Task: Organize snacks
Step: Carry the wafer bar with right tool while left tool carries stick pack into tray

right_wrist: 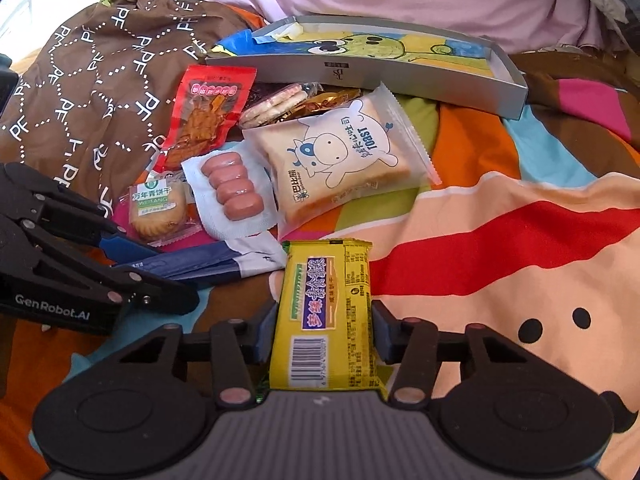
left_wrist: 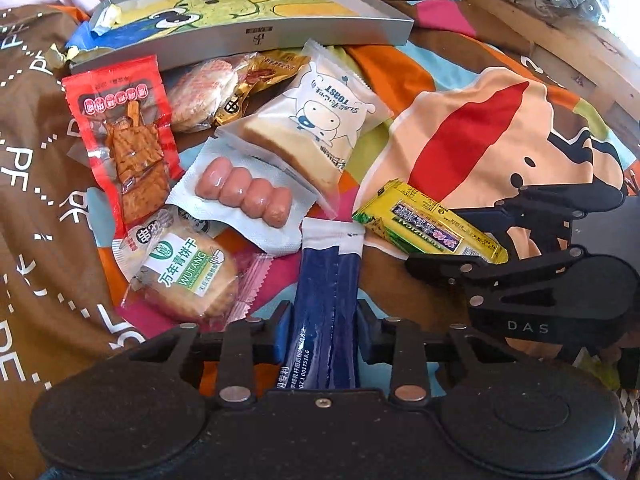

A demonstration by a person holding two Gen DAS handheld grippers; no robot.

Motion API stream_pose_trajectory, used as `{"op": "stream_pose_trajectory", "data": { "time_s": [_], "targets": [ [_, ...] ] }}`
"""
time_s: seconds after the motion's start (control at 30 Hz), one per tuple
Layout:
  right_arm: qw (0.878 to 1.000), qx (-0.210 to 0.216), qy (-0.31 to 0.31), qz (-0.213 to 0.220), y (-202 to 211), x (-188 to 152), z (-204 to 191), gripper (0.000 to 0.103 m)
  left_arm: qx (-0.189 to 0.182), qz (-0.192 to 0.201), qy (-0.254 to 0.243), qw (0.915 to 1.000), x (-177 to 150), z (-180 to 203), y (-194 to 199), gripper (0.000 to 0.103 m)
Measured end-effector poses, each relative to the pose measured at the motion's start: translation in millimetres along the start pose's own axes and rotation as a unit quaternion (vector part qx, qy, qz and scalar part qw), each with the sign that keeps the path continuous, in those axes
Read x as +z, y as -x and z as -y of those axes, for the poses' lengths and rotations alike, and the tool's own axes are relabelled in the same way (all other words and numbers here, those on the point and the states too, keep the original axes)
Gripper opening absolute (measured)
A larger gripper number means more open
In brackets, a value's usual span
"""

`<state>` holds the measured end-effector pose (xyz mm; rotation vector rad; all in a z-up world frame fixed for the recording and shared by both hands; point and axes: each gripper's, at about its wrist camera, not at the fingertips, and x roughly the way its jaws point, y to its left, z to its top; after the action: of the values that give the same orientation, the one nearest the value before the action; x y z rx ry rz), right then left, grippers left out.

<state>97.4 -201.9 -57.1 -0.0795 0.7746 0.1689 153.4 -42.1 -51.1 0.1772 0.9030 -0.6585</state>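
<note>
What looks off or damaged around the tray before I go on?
The grey tray has a torn blue and yellow wrapper crumpled over its left corner, partly hanging outside. Otherwise it holds no snacks; the packets lie loose in front. Nothing looks spilled or burst.

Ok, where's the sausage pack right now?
The sausage pack lies mid-pile in both views, between the red snack pack and the toast bag, just beyond the blue sachet.

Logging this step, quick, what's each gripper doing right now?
Left gripper: shut on the blue sachet.
Right gripper: shut on the yellow packet.
</note>
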Motion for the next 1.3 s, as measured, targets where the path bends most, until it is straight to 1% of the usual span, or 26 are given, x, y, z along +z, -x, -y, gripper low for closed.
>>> {"op": "stream_pose_trajectory", "data": {
  "time_s": [0.17, 0.27, 0.4, 0.57, 0.7, 0.8, 0.87, 1.0, 1.17, 1.3],
  "targets": [
    [1.0, -0.011, 0.002, 0.009, 6, -4, -3, 0.052, 0.005, 0.01, 0.013, 0.9999, -4, 3, 4, 0.031],
    [0.999, -0.026, 0.012, 0.022, 14, -9, -7, 0.052, 0.011, 0.023, 0.013, 0.9996, -6, 8, 9, 0.031],
    [0.997, -0.046, 0.04, 0.045, 25, -17, -14, 0.052, 0.023, 0.045, 0.002, 0.9987, -9, 15, 16, 0.031],
    [0.993, -0.066, 0.071, 0.07, 33, -21, -21, 0.052, 0.044, 0.085, -0.007, 0.9954, -10, 21, 23, 0.03],
    [0.989, -0.074, 0.089, 0.094, 39, -16, -23, 0.052, 0.059, 0.122, 0.005, 0.9908, -7, 19, 31, 0.031],
    [0.987, -0.072, 0.1, 0.108, 41, -4, -20, 0.052, 0.068, 0.135, 0.031, 0.9881, 1, 13, 33, 0.031],
    [0.985, -0.07, 0.107, 0.117, 41, 6, -17, 0.052, 0.076, 0.14, 0.048, 0.9861, 12, 7, 35, 0.031],
    [0.98, -0.071, 0.12, 0.141, 38, 35, -5, 0.052, 0.092, 0.17, 0.061, 0.9793, 40, -4, 42, 0.031],
    [0.976, -0.072, 0.129, 0.162, 28, 86, 21, 0.052, 0.107, 0.203, 0.076, 0.9702, 93, -21, 48, 0.031],
    [0.971, -0.084, 0.14, 0.177, 13, 125, 38, 0.052, 0.125, 0.221, 0.083, 0.9635, 140, -37, 41, 0.031]
  ]
}}
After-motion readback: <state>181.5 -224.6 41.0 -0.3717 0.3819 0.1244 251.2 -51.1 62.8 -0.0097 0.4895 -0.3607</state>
